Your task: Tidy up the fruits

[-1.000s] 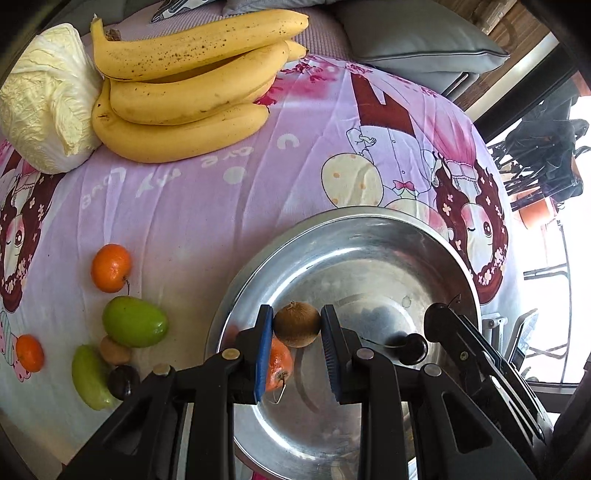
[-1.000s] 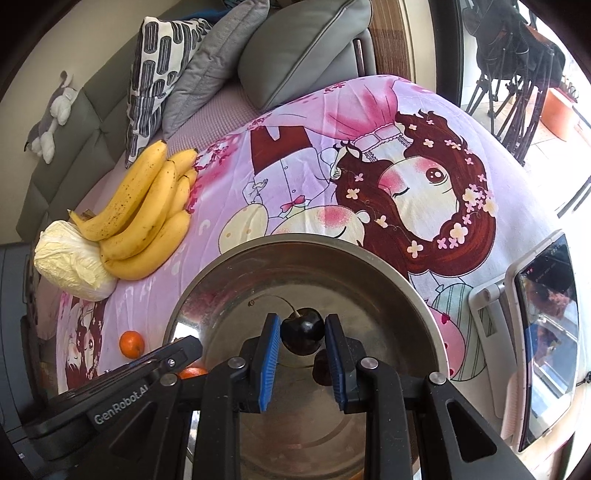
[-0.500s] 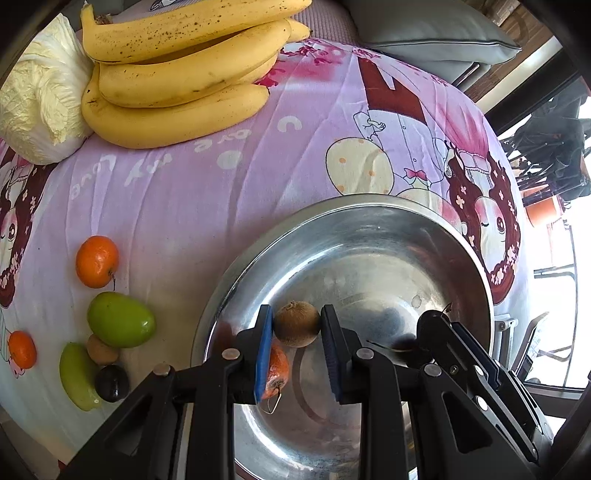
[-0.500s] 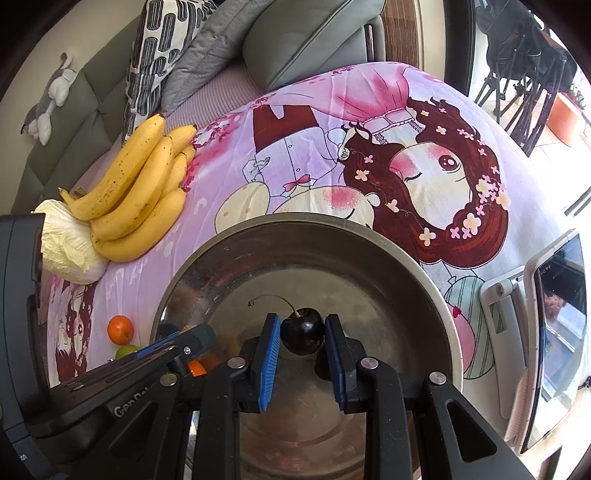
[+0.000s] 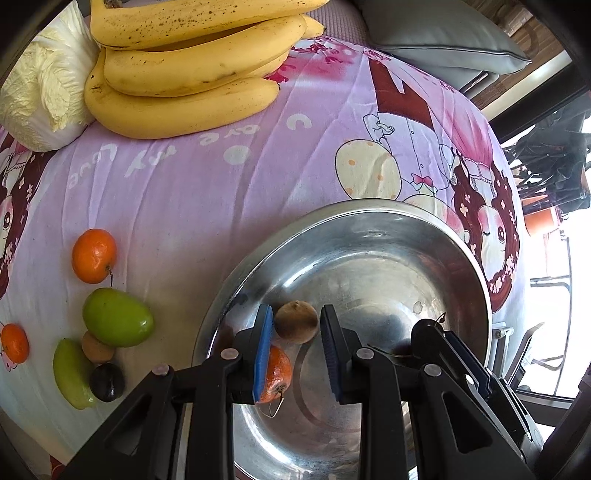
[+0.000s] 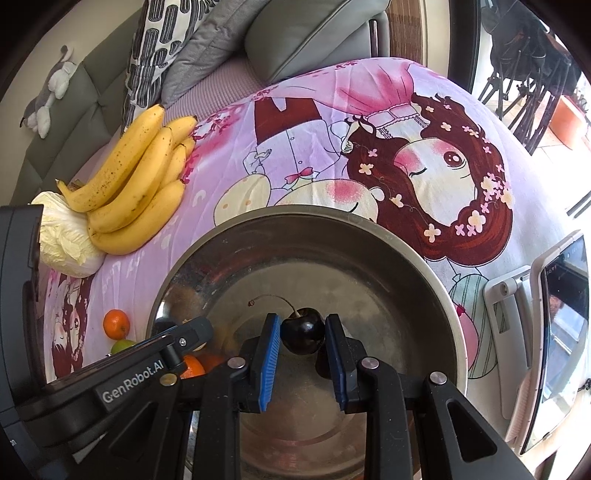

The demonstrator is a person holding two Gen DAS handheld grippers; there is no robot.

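My left gripper [image 5: 296, 326] is shut on a small brown round fruit [image 5: 295, 321], held above the steel bowl [image 5: 369, 218]. A tangerine [image 5: 275, 373] lies in the bowl just under the left jaw. My right gripper [image 6: 302, 334] is shut on a dark cherry [image 6: 303, 330] with a long stem, also above the bowl [image 6: 424, 266]. The right gripper's black body [image 5: 454, 354] shows at the lower right of the left wrist view. The left gripper's body [image 6: 140, 373] crosses the lower left of the right wrist view.
On the pink cartoon cloth lie a banana bunch [image 5: 192, 70], a cabbage [image 5: 40, 96], two tangerines [image 5: 93, 255], two green fruits [image 5: 117, 322], a small brown fruit [image 5: 96, 347] and a dark plum [image 5: 107, 382]. Cushions [image 6: 306, 33] sit behind; a tablet on a stand [image 6: 554, 328] is at right.
Both grippers have stayed shut on their fruits. In both views the bowl and the cloth have slid a little down and left, so the bananas sit nearer the top edge in the left wrist view.
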